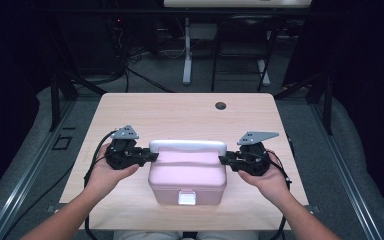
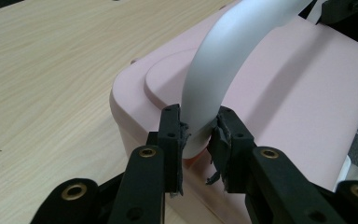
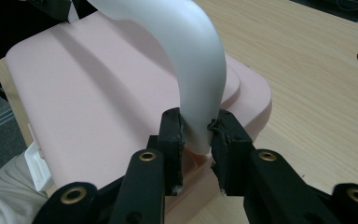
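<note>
1. The table [image 1: 180,112] is a light wood top with a small round hole [image 1: 221,105] near its far edge, well beyond the box.
2. The pink box [image 1: 187,175] stands on the near half of the table, roughly midway between the table's left and right edges. Its lid is closed, and a white latch [image 1: 187,198] sits on the front wall, facing the person.
3. The white handle [image 1: 187,146] arches over the far part of the box's lid, running from the box's left end to its right end.
4. The left gripper [image 1: 147,156] sits just beside the box's left end, carried in the person's left hand [image 1: 111,170]. In the left gripper view its jaws are clamped on the handle's left foot [image 2: 200,126], one pad on each side, just above the lid.
5. The right gripper [image 1: 225,160] sits just beside the box's right end, carried in the right hand [image 1: 262,177]. In the right gripper view its jaws squeeze the handle's right foot [image 3: 198,123] in the same way, so the box lies between the two grippers.
</note>
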{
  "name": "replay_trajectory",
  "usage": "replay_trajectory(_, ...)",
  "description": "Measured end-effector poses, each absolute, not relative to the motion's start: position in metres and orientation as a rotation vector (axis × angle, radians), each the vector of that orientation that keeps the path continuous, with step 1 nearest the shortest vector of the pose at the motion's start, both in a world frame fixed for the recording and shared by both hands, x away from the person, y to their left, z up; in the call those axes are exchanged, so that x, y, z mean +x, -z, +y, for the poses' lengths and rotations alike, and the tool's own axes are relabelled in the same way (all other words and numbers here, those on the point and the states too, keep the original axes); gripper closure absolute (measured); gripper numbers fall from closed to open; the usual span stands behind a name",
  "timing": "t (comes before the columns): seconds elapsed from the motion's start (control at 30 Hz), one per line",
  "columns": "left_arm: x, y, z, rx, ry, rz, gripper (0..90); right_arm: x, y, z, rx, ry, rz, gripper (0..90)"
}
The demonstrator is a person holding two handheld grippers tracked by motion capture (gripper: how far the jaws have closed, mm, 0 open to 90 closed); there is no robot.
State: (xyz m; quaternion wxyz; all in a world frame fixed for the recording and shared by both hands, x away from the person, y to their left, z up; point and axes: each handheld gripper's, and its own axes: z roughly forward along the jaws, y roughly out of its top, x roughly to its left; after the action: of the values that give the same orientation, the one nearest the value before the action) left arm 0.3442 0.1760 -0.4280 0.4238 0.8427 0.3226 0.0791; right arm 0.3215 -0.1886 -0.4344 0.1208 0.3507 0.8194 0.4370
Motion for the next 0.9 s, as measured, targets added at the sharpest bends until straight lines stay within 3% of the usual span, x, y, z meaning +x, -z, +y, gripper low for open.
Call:
replay_trajectory(0.67, 0.351, 0.415, 0.177, 2.085, -0.175, 0.830, 73.2, 0.326, 0.421, -0.190, 1.054, -1.309, 2.376, 74.2)
replay_trajectory(0.9, 0.348, 0.414, 0.182, 2.060, -0.169, 0.836, 67.7, 0.327, 0.420, -0.190, 1.059, -1.311, 2.377, 74.3)
